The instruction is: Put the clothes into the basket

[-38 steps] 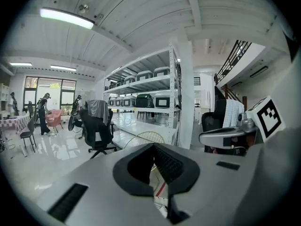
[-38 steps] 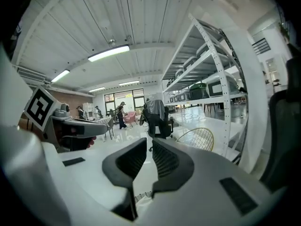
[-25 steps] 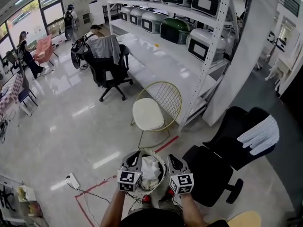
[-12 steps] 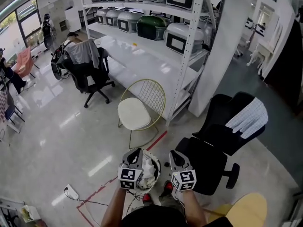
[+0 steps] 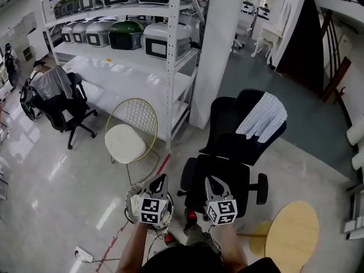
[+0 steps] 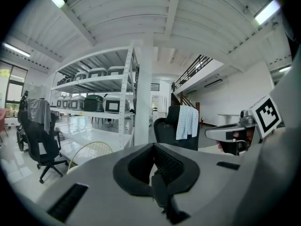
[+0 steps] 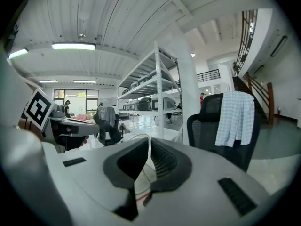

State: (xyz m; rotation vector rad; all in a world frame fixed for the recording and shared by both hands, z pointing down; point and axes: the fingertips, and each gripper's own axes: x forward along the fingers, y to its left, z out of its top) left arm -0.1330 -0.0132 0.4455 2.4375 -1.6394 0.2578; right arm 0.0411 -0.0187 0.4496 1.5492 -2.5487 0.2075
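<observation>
Grippers aimed at the black chair [image 5: 226, 152]
Your left gripper [image 5: 160, 180] and right gripper [image 5: 211, 181] reach out side by side, both clenched empty; a checked cloth [image 5: 263, 116] drapes the chair's back, the basket [image 5: 132, 195] left of its seat.

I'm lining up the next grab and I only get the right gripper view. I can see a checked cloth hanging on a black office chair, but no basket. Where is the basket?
Observer: The head view shows the white basket low down, right under the left gripper, which covers most of it.
Operator: Is that gripper carrying anything?
Observer: No. Its own view shows the jaws shut with nothing between them.
Operator: Anything near the chair to avoid?
Observer: A round wooden table stands on the floor to the right of the chair in the head view.
</observation>
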